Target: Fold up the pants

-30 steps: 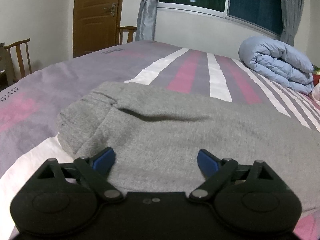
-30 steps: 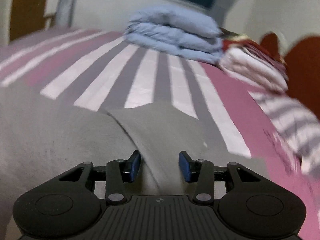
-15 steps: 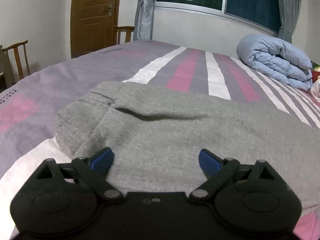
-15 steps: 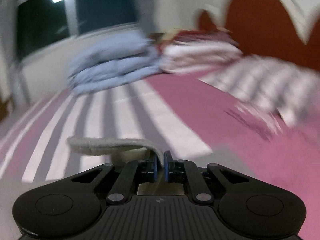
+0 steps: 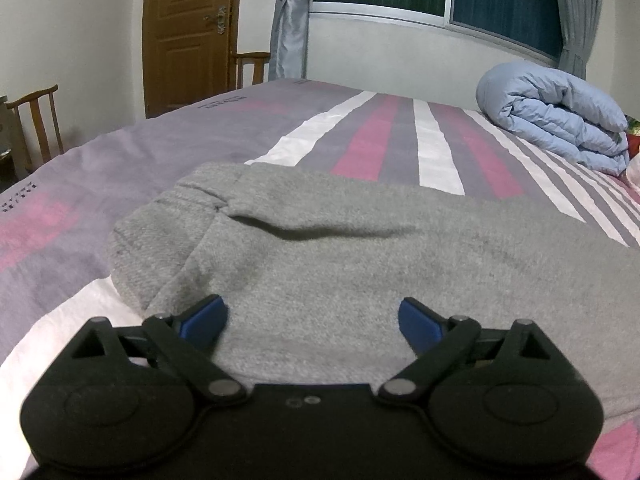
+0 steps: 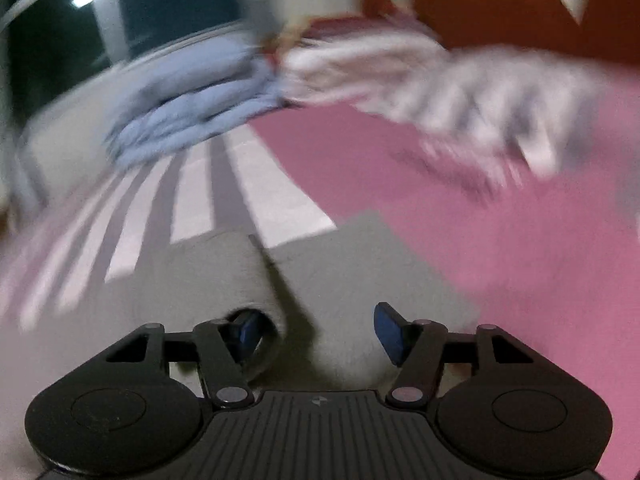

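Observation:
Grey pants (image 5: 360,248) lie folded on the striped bed sheet (image 5: 436,152), with the ribbed waistband at the left. My left gripper (image 5: 312,308) hovers low over their near edge, open wide, with nothing pinched. In the blurred right wrist view a raised fold of the pants (image 6: 224,276) sits between the jaws of my right gripper (image 6: 316,320). Those jaws are opening. The fold hides part of the left fingertip (image 6: 250,326), and the pads do not press on the cloth.
A rolled light-blue duvet (image 5: 556,116) lies at the far right of the bed, under a dark window. A wooden door (image 5: 188,32) and a chair (image 5: 36,120) stand to the left. Blurred striped pillows (image 6: 460,84) rest against a red-brown headboard.
My right gripper closed on an edge of the pants, swung sideways with it while rolling, and has now let go with its jaws spread. The left gripper has not moved.

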`<action>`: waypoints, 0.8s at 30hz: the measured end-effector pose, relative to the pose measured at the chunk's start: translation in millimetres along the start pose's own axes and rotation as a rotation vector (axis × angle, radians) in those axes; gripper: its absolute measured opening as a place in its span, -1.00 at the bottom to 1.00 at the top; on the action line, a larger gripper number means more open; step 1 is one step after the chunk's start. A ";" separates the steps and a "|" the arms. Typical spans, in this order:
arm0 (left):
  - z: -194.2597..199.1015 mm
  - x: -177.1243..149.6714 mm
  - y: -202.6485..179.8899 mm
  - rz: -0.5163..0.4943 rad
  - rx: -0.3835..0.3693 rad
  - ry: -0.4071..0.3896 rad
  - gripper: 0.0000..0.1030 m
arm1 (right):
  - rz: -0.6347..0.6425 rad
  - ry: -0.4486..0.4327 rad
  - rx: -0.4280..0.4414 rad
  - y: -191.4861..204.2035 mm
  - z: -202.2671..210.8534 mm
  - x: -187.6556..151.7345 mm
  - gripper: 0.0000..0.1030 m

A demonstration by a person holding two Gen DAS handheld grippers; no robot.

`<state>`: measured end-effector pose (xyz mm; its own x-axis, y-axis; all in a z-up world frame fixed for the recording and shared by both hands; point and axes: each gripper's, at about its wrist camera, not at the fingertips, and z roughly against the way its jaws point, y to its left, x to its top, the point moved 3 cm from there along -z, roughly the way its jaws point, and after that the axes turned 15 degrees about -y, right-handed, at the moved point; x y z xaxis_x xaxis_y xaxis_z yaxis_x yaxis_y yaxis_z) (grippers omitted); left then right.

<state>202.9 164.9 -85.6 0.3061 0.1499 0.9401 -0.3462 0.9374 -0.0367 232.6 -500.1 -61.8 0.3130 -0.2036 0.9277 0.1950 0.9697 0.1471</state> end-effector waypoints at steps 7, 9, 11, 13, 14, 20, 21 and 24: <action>-0.3 -0.2 -0.7 -0.002 0.001 0.000 0.74 | 0.499 -0.073 0.130 61.0 9.6 -4.8 0.18; 0.1 -0.1 0.4 0.003 -0.002 -0.001 0.75 | 0.532 -0.083 0.153 69.6 6.7 -4.9 0.18; 0.1 -0.2 0.4 0.001 -0.004 0.000 0.75 | 0.554 -0.092 0.180 78.1 2.8 -5.7 0.18; 0.4 -0.3 1.0 0.003 -0.005 0.000 0.75 | 0.570 -0.102 0.194 86.1 0.3 -5.7 0.18; 0.6 -0.4 0.8 0.002 -0.005 0.000 0.75 | 0.571 -0.103 0.207 89.0 -0.9 -5.5 0.18; 1.1 -0.4 0.7 0.003 -0.005 0.000 0.75 | 0.552 -0.038 0.202 86.4 -18.6 -0.8 -0.90; 1.2 -0.3 0.8 0.005 -0.006 0.000 0.75 | 0.455 -0.044 0.183 75.8 -19.3 7.9 -0.90; 1.7 -0.5 0.5 0.003 -0.007 0.001 0.75 | 0.007 -0.088 0.098 21.4 -6.7 37.1 -0.90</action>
<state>201.1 164.7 -85.5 0.3061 0.1535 0.9396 -0.3410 0.9391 -0.0424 254.7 -487.8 -26.6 0.2309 -0.1882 0.9546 0.0997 0.9805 0.1692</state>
